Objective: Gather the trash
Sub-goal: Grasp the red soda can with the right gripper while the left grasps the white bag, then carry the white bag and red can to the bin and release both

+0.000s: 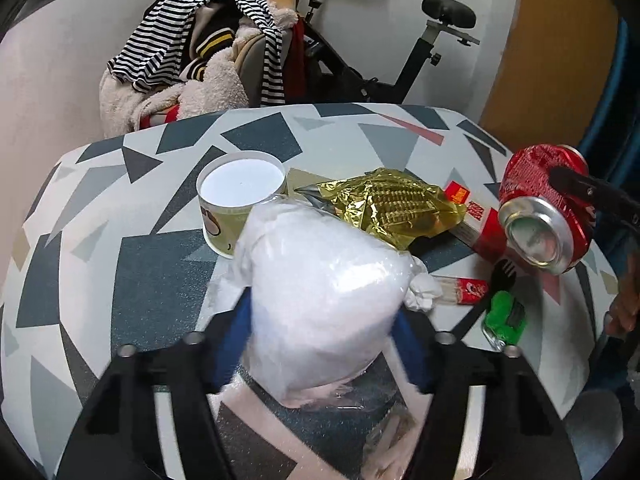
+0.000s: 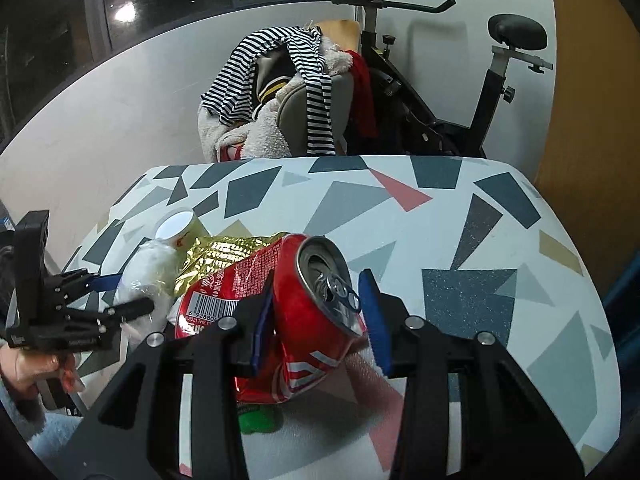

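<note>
Pinning crushed red can (image 2: 296, 312) between right gripper (image 2: 320, 320) pads, above table (image 2: 480, 240).

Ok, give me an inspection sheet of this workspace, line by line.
Surface: table with a grey, blue and pink geometric pattern.
Job's things: crushed red cola can, white plastic bag.
Clutter: paper cup, gold foil wrapper, red carton, black plastic fork, green wrapper, crumpled tissue.
Grippers: right gripper holds the can off the table; left gripper is shut on the bag.
Cables: nothing seen.
Surroundings: chair piled with clothes, exercise bike, white wall, dark window.
</note>
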A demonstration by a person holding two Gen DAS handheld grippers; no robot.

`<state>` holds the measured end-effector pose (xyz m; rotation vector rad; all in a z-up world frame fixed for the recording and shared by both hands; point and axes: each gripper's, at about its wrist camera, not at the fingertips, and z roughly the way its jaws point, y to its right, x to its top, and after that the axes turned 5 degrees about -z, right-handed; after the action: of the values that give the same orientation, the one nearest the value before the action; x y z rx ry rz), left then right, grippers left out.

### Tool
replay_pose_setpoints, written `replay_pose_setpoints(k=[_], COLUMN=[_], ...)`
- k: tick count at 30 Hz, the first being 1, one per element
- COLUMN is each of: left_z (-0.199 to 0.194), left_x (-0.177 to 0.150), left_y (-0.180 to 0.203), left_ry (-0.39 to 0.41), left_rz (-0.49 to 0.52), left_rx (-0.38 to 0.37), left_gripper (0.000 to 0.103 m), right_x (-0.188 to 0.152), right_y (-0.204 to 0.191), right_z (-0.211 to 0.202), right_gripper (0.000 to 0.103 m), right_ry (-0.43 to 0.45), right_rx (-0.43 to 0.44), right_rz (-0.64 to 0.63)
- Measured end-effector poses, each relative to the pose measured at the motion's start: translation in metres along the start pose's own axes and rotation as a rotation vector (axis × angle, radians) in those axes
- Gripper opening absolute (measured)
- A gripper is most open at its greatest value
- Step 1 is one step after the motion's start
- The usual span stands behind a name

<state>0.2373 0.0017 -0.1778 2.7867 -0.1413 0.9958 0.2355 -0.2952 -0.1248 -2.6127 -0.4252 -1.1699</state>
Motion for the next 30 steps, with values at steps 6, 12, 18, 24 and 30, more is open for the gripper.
replay_pose_setpoints(k=[6,12,18,24,30], left_z=[-0.027,-0.067,-0.113,-0.147,-0.175], left_x=[-0.002,-0.005,-0.023,-0.053,-0.095], left_y=[-0.006,-0.005,0.012,0.026,0.043], left_ry=[0.034,0.085,0.128,0.142,0.143], left_rz=[0.011,0.005,0.040,0.065,0.083], left_rx=[-0.005,-0.041,-0.074,-0.104,-0.140], left_gripper=[0.055,0.055,0.055,0.055,0.055], right_x=[-0.005,-0.010,-0.021,-0.043,-0.070], right_y=[-0.013,-0.029,-0.043,-0.059,-0.073], right_z=[-0.014,-0.031,-0.055,-0.084,-0.114], right_gripper=[0.042,0.042,0.042,0.042,0.042], right_ry=[0.010,0.017,0.030,0.036,0.038], right_rx=[0.004,0.006,0.009,0.015,0.023], right_rz=[-0.025,-0.052,-0.063,-0.070,-0.071])
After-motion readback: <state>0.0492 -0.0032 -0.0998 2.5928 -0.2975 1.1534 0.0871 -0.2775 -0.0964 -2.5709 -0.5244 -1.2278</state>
